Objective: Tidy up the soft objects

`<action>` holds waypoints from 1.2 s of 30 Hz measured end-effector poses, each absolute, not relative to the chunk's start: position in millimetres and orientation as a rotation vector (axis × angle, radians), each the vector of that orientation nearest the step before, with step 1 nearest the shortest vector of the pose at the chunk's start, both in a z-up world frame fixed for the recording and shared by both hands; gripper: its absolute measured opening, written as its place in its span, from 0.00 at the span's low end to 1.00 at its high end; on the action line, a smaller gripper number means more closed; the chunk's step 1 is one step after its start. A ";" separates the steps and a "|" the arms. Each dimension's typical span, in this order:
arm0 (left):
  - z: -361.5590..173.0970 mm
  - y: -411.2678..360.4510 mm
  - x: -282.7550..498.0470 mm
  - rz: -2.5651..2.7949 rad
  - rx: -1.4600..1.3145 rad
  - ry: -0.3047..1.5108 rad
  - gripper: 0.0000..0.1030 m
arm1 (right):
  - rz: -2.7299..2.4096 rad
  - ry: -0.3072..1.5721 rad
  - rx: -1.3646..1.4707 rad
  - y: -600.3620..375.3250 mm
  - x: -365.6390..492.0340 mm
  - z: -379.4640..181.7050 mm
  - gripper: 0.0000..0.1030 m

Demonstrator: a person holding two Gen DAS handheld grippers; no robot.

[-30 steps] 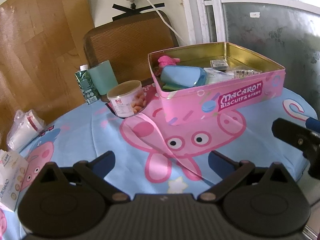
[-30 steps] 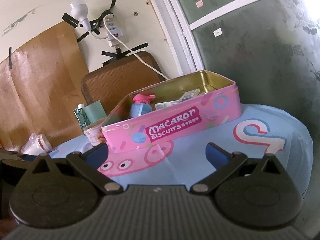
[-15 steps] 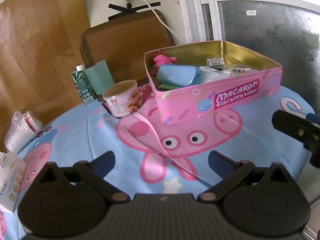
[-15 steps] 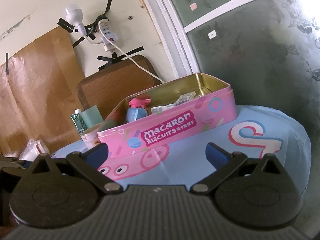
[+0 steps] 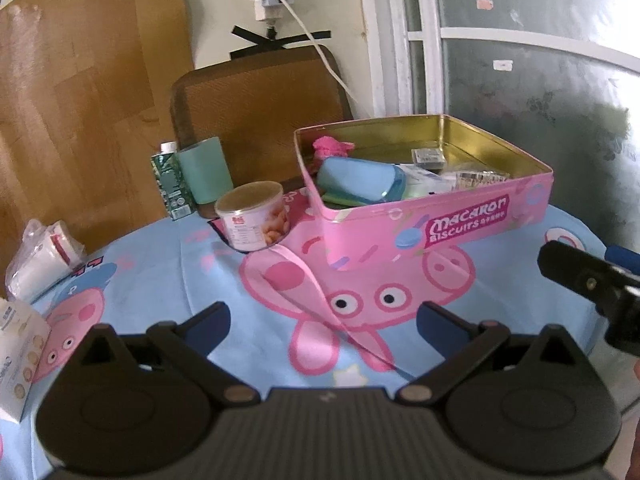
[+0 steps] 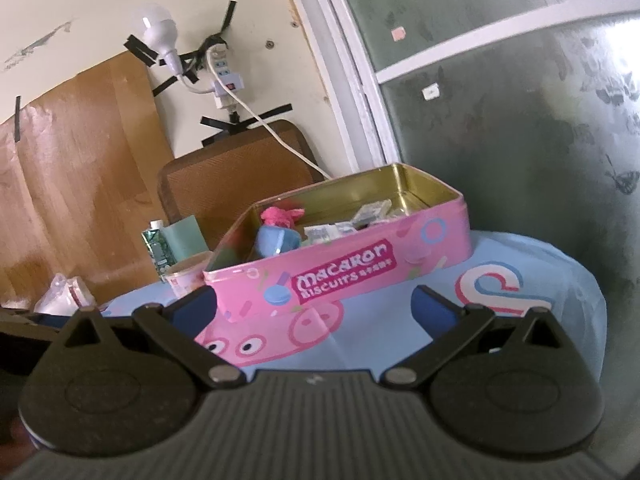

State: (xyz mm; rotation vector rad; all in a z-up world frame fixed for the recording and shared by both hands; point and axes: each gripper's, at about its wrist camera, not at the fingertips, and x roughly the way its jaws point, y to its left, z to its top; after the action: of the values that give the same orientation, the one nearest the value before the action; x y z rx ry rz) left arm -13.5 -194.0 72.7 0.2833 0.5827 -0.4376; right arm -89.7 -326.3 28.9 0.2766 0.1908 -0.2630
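Note:
A pink Macaron Biscuits tin (image 5: 460,224) stands open on the table's far right; it also shows in the right wrist view (image 6: 360,268). Inside lie a pink soft toy (image 5: 332,148), a blue case (image 5: 356,180) and small packets (image 5: 472,176). My left gripper (image 5: 322,320) is open and empty, above the tablecloth in front of the tin. My right gripper (image 6: 314,306) is open and empty, low before the tin's long side. Part of the right gripper shows at the right edge of the left wrist view (image 5: 592,280).
A snack can (image 5: 254,216), a green carton (image 5: 170,186) and a teal cup (image 5: 204,170) stand left of the tin. A bag of cups (image 5: 40,260) and a white packet (image 5: 16,348) lie at the left edge. A brown chair back (image 5: 260,112) stands behind the table.
Both grippers have drawn back and tilted up a little, so the tin looks smaller and farther. Both stay open and empty. Nothing on the table has moved.

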 end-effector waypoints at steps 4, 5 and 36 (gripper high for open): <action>75.8 -179.9 -16.4 -0.423 0.257 0.576 1.00 | -0.246 0.193 0.249 -314.9 -89.8 31.4 1.00; 76.5 -176.8 -17.4 -0.421 0.252 0.575 1.00 | -0.242 0.195 0.243 -312.0 -89.7 32.0 1.00; 78.7 -139.3 -23.5 -0.409 0.182 0.560 1.00 | -0.219 0.184 0.168 -273.3 -90.4 39.2 1.00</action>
State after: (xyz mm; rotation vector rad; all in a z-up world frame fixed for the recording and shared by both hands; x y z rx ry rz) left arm -23.5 -139.3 78.7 0.1823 0.5600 -0.4094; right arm -90.4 -273.3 39.2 0.1685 0.1837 -0.2190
